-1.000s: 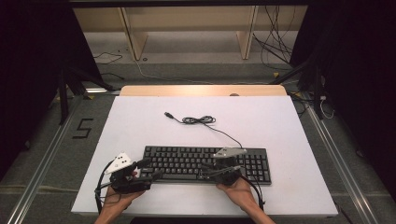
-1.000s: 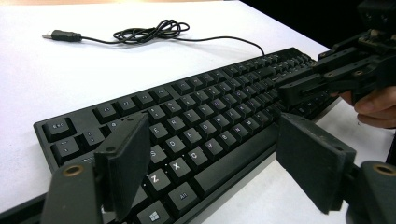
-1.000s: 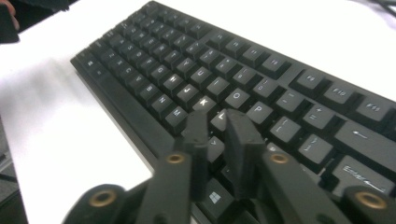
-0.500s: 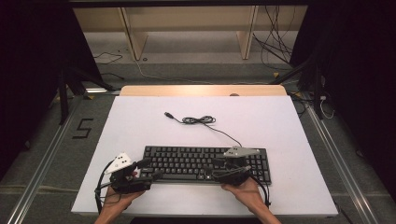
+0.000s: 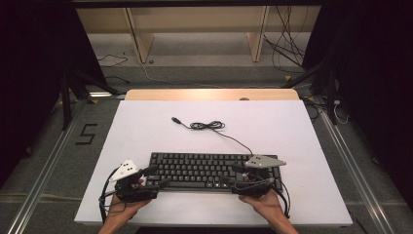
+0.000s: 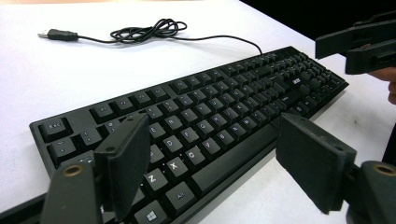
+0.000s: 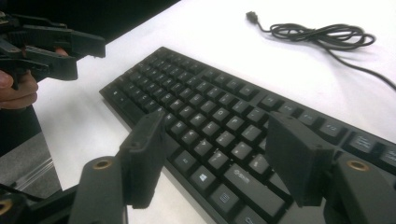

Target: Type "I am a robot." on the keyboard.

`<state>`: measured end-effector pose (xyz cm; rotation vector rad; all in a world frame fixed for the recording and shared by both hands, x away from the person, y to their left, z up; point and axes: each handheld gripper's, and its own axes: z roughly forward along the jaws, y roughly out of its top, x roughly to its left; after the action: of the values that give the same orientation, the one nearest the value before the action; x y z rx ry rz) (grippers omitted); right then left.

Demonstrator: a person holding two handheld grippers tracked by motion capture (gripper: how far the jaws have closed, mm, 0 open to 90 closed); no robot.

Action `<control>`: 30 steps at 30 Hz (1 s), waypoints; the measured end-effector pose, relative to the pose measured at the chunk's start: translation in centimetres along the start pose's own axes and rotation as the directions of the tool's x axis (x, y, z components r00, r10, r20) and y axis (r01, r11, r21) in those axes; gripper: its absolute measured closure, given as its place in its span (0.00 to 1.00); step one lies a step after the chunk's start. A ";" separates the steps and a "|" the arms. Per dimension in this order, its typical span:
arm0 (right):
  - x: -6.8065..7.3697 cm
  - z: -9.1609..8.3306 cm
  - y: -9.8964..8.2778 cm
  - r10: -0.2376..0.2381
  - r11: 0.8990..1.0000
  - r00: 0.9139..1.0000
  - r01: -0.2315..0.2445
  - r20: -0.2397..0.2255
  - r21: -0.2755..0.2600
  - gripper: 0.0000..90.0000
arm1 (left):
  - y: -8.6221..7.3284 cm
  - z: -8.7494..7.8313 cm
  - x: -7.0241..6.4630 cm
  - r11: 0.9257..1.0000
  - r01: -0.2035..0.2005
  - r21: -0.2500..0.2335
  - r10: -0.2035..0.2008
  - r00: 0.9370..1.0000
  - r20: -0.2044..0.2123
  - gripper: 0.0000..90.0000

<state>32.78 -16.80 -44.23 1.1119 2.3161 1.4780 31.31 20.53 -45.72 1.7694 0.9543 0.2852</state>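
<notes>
High view: a black keyboard [image 5: 214, 169] lies flat near the front edge of a white table [image 5: 146, 131], its long side running across the person's reach. From its far right corner a thin black cable [image 5: 209, 126] runs toward the middle of the tabletop, where it gathers into a loose coil and ends in a USB plug lying free.

A person's hands come in from the bottom edge, each holding a pair of two-jaw tongs. At the keyboard's near left corner sits the left gripper [image 5: 152, 179], a white plate on top; at the near right end sits the right gripper [image 5: 234, 181], a grey three-cornered plate on top, with the hand [image 5: 260, 201] behind it.

Left gripper view: the left gripper [image 6: 212, 163] has its jaws spread wide, one pad over the lower-left keys, the other off the front edge above bare table. The keyboard's front edge passes between them, but neither pad presses on it. The other gripper shows at upper right.

Right gripper view: the right gripper [image 7: 215, 154] has just been opening and now stands wide, its pads above the bottom row of keys by the front edge, gripping nothing. The keyboard [image 7: 224, 126] runs away toward the far tongs at upper left.
</notes>
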 end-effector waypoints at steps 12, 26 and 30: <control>-0.7 -2.6 -1.3 -0.017 0.999 0.999 0.018 0.030 -0.033 0.39 | 0.0 0.0 -0.1 1.000 -0.004 0.005 0.004 1.000 0.008 0.28; -1.7 -5.1 -2.8 0.008 0.998 0.998 -0.003 0.070 -0.064 0.34 | 0.0 0.0 -0.4 1.000 -0.004 0.008 0.004 1.000 0.017 0.28; -1.9 -5.4 -3.0 0.017 0.997 0.997 -0.011 0.082 -0.078 0.33 | 0.0 0.1 -0.4 1.000 -0.003 0.010 0.003 1.000 0.018 0.28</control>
<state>29.91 -22.62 -44.53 1.1481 2.1819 1.4839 31.09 20.18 -45.65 1.7794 0.9415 0.2663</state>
